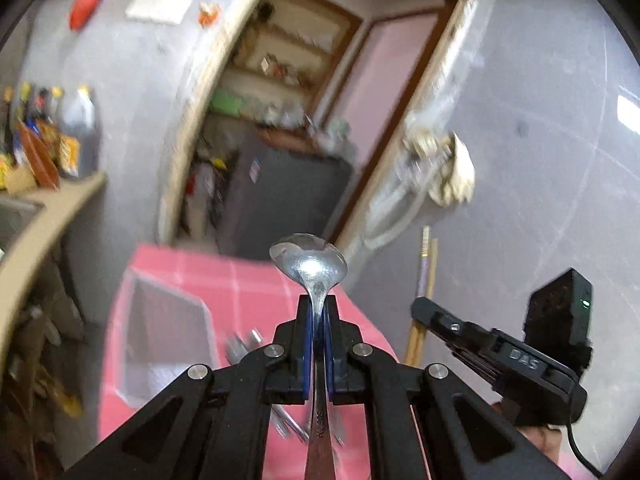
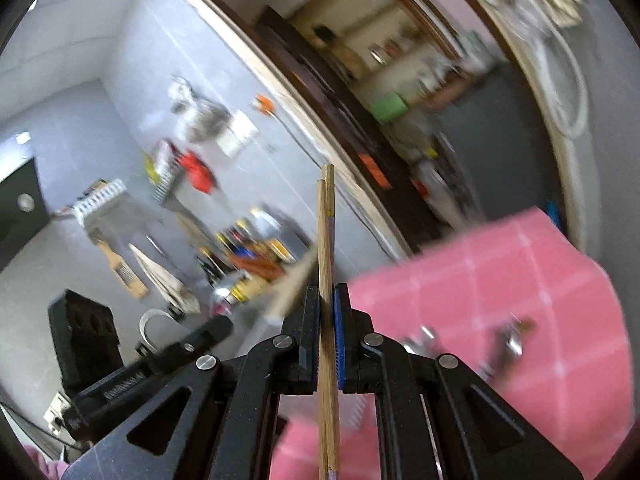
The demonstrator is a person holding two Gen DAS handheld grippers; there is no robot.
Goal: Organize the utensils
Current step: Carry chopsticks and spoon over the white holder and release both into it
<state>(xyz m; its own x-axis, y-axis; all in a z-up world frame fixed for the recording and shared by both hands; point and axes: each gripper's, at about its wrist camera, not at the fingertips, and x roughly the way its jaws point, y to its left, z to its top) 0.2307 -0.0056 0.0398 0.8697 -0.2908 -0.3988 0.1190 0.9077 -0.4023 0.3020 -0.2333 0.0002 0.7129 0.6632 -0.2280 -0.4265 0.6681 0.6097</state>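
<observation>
**Q:** What does the left claw hold, and how does the object sit relative to it?

**A:** The left claw is closed on a metal spoon. The neck of the spoon is pinched between the two blue pads. The bowl projects just beyond the fingertips, its back catching a bright reflection. The handle runs back between the fingers toward the bottom edge of the left wrist view, where stamped lettering shows but is too small to read.

**Q:** And the right claw?

**A:** It is closed on a pair of wooden chopsticks. The two sticks lie side by side, touching, clamped between the pads. They extend well past the fingertips, and their lower ends pass back between the fingers to the bottom edge of the right wrist view. In the left wrist view the right claw appears at lower right, with the same chopsticks rising beside it.

**Q:** What lies beneath the claws?

**A:** A table under a pink checked cloth. On it, below the left claw, stands a grey tray, and beside the tray lie more metal utensils, blurred. Both claws are raised above the cloth, apart from it.

**Q:** Is the background legible?

**A:** Partly. A doorway with shelves behind it is visible; the rest is motion-blurred.
</observation>
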